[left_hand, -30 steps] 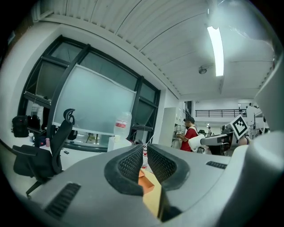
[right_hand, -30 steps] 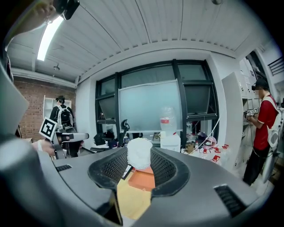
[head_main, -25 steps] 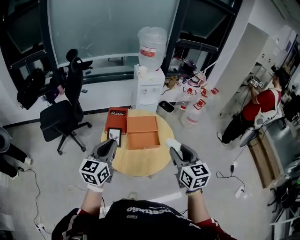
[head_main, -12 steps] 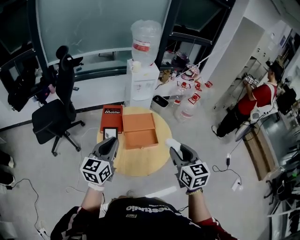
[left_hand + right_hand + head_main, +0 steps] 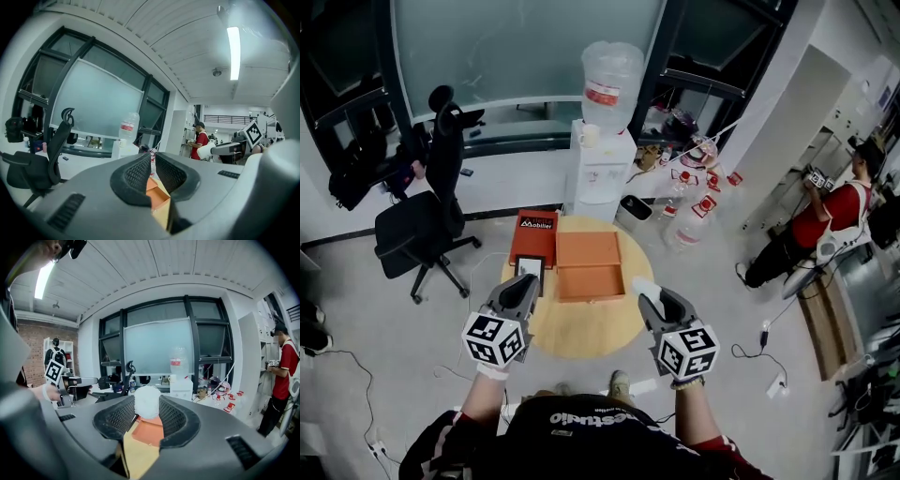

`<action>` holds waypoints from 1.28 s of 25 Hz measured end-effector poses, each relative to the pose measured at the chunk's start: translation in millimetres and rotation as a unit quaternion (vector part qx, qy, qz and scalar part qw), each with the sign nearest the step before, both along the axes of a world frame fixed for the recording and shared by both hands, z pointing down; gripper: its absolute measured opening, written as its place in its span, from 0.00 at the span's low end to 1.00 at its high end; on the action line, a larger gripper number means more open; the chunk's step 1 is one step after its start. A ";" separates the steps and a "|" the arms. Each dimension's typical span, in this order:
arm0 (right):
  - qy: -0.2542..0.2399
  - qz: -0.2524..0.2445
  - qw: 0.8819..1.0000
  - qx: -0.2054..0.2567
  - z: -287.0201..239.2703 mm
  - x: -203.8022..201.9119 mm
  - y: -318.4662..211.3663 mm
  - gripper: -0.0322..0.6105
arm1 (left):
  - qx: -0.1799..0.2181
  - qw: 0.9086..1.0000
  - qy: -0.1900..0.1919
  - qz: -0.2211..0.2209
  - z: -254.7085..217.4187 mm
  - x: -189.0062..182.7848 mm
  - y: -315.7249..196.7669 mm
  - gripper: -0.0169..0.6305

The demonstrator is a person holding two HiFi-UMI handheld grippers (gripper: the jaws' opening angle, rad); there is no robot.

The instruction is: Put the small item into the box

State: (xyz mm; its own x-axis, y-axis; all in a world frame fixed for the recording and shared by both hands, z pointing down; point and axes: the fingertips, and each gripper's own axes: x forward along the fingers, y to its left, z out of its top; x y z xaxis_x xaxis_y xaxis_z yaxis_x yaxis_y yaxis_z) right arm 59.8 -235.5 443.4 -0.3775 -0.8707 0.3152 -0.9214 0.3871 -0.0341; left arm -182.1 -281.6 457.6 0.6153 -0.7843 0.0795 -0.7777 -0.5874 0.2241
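The orange box [image 5: 589, 266] lies open on the round wooden table [image 5: 581, 326] in the head view. My right gripper [image 5: 648, 292] is held above the table's near right edge and is shut on a small white crumpled item [image 5: 643, 285]. In the right gripper view that white item [image 5: 147, 399] is pinched between the pads of the right gripper [image 5: 146, 409], with the orange box [image 5: 149, 430] below and beyond it. My left gripper [image 5: 521, 287] hovers over the table's near left side. Its jaws in the left gripper view [image 5: 152, 171] are shut with nothing between them.
A red box [image 5: 534, 236] and a small black-framed card [image 5: 528, 272] lie left of the orange box. Behind the table stand a water dispenser [image 5: 602, 159], an office chair [image 5: 427, 220] and water bottles [image 5: 689, 220] on the floor. A person in red [image 5: 825, 220] stands far right.
The head view has shifted slightly, so the table and room sit a little differently in the frame. Both grippers hold the same pose, the right one still shut on the white item.
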 end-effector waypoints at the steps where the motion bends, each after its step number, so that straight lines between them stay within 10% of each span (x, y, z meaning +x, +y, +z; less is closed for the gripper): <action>1: -0.002 -0.006 1.000 0.001 -0.4 1.1 -6.3 0.33 | 0.001 1.000 -0.002 -0.005 -1.1 0.8 -2.0 0.09; 32: -0.018 -0.195 0.980 -0.021 24.6 18.6 -131.8 0.33 | -0.006 0.987 -0.020 -0.160 -8.2 54.8 -31.6 0.09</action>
